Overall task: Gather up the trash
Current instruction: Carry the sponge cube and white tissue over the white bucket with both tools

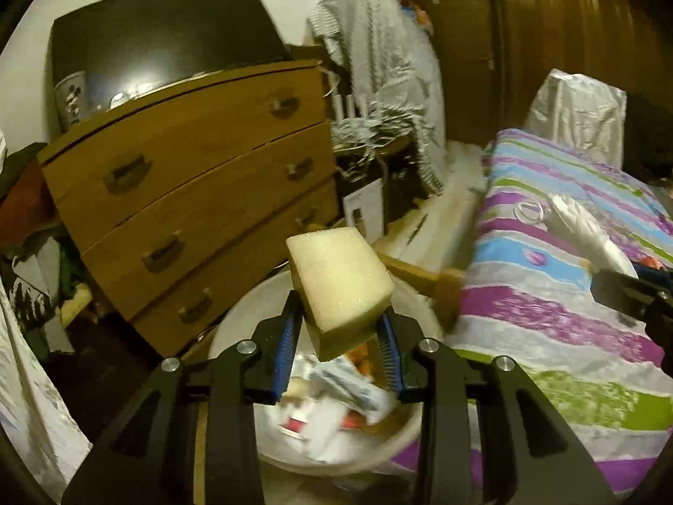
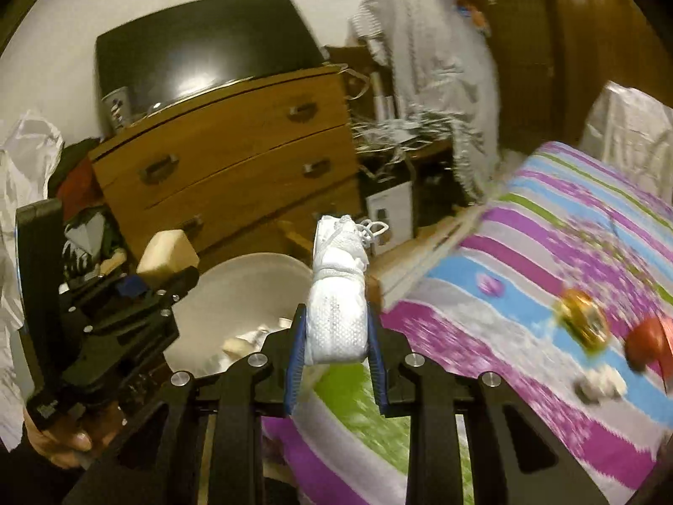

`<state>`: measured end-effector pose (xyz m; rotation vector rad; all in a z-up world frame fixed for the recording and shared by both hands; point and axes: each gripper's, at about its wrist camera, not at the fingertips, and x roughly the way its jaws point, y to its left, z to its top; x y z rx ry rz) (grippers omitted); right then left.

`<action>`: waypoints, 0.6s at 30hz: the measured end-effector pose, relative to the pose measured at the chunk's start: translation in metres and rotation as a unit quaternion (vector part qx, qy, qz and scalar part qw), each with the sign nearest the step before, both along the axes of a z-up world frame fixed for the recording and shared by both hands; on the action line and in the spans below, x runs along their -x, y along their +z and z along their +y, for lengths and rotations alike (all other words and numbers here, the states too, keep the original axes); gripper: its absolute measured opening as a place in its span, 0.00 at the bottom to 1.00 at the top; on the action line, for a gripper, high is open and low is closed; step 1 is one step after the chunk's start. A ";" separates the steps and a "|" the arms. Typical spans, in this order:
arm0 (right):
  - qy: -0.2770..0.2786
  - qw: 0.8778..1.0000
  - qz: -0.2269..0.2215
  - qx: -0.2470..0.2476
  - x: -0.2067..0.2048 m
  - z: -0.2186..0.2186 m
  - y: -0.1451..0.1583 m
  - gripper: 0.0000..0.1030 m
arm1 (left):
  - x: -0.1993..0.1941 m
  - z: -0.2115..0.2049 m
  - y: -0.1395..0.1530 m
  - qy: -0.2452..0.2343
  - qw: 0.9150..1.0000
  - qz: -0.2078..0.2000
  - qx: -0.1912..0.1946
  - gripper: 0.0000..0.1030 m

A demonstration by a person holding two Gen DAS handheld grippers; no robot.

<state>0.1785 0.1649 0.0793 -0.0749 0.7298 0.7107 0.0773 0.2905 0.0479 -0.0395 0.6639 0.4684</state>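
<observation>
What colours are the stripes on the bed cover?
The bed cover has purple, blue, green and grey-white stripes; the left wrist view shows it best.

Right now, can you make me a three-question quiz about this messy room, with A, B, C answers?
1. Where is the white bin?
A. On the bed
B. On the floor between the dresser and the bed
C. On top of the dresser

2. What colour is the foam block in the left hand-held gripper?
A. Pale yellow
B. Bright blue
C. Black

3. What is the right hand-held gripper doing?
A. Hanging open and empty
B. Squeezing a white wrapped bundle
C. Gripping a drawer handle

Answers:
1 B, its rim sits low beside the wooden dresser and the striped bed.
2 A, the block looks cream-yellow between the blue pads.
3 B, the pads press on both sides of the bundle.
</observation>
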 end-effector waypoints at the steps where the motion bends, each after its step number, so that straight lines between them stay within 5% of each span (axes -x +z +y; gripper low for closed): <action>1: 0.009 1.000 0.004 0.006 -0.005 0.015 0.001 0.27 | -0.001 0.007 -0.001 0.004 1.000 0.003 0.002 0.33; 9: 0.056 0.997 0.034 0.050 -0.028 0.111 -0.012 0.27 | -0.007 0.063 -0.019 0.033 0.999 0.034 0.019 0.33; 18: 0.081 0.992 0.060 0.071 -0.034 0.160 -0.036 0.27 | -0.010 0.093 -0.042 0.035 0.997 0.062 0.034 0.33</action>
